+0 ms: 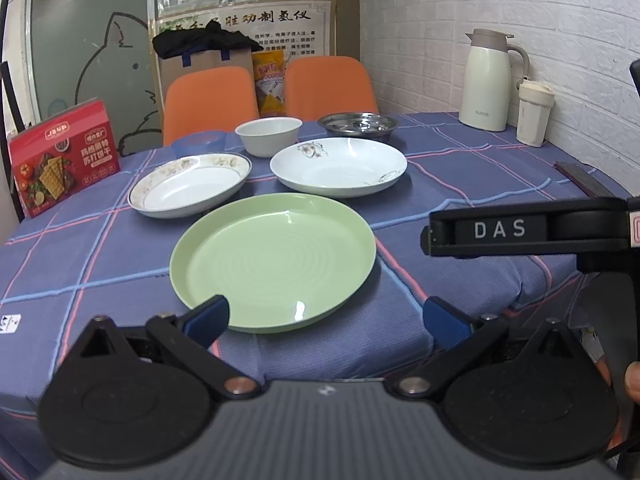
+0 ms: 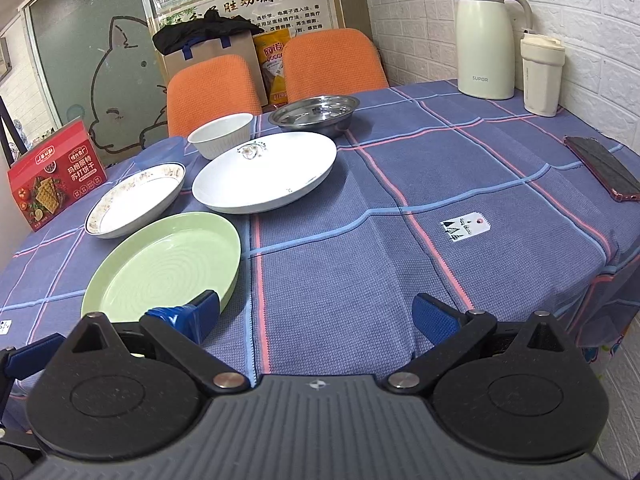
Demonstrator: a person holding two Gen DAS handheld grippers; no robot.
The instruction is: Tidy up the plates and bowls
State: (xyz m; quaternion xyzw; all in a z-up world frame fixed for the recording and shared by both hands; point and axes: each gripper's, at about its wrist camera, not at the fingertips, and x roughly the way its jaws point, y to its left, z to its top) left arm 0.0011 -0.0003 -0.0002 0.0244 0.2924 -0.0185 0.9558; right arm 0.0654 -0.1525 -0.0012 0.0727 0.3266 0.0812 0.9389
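A green plate (image 1: pixel 276 260) (image 2: pixel 164 264) lies near the table's front edge. Behind it are a gold-rimmed white plate (image 1: pixel 190 184) (image 2: pixel 136 198) on the left and a flower-printed white plate (image 1: pixel 340 166) (image 2: pixel 266 172) on the right. Further back stand a white bowl (image 1: pixel 268 134) (image 2: pixel 220 134), a blue translucent bowl (image 1: pixel 200 142) and a steel bowl (image 1: pixel 358 124) (image 2: pixel 316 112). My left gripper (image 1: pixel 326 320) is open, hovering just before the green plate's near rim. My right gripper (image 2: pixel 318 316) is open over bare cloth to the right of the green plate; it shows side-on at the right edge of the left wrist view.
A red cracker box (image 1: pixel 64 156) (image 2: pixel 56 172) stands at the table's left. A white thermos (image 1: pixel 490 80) (image 2: pixel 486 36) and a cream cup (image 1: pixel 534 114) (image 2: pixel 542 76) stand by the brick wall. A phone (image 2: pixel 604 168) lies at the right edge. Two orange chairs (image 1: pixel 210 100) stand behind the table.
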